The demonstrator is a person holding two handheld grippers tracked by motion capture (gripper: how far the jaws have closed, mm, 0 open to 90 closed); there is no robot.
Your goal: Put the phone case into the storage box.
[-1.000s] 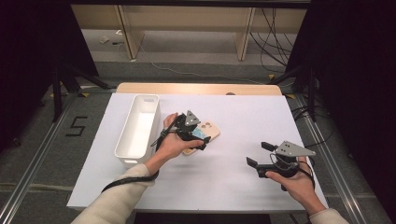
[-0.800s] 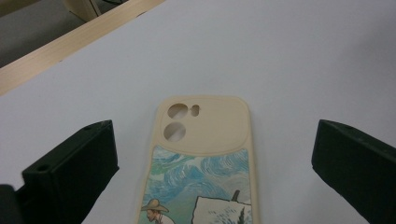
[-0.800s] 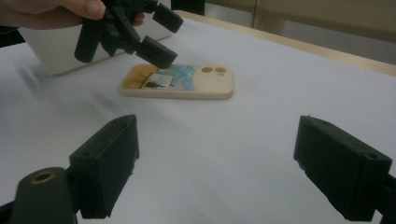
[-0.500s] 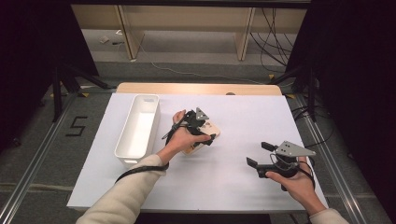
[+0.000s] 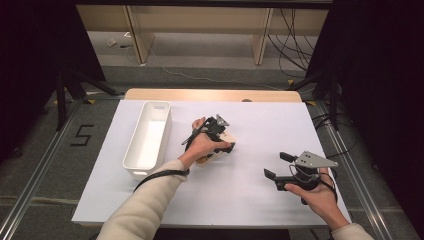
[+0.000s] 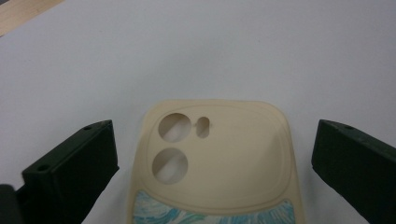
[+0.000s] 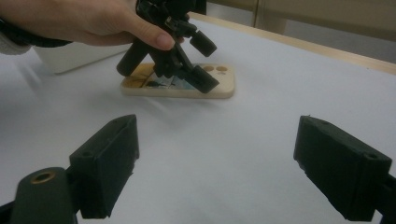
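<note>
A white table point(image 5: 240, 200) is seen from above. Near its centre lies a cream phone case point(image 6: 217, 154), flat on the surface, with two round camera holes and a smaller slot at its far end and a blue-green pattern on its near part. The left gripper point(image 5: 220, 137), held in the person's left hand point(image 5: 202, 146), hangs directly over the case. Its jaws are spread wide, one on either side of the case, and neither touches it. In the right gripper view the same tool leans down over the case, its black jaws just above the cream edge.

A long white bin point(image 5: 148, 137) stands at nine o'clock from the case, near it but apart. The right gripper point(image 5: 278, 165), held in the right hand point(image 5: 320, 197), rests at about four o'clock from the case, well apart. Its jaws are released too, gaping over bare table and pointing towards the case.
</note>
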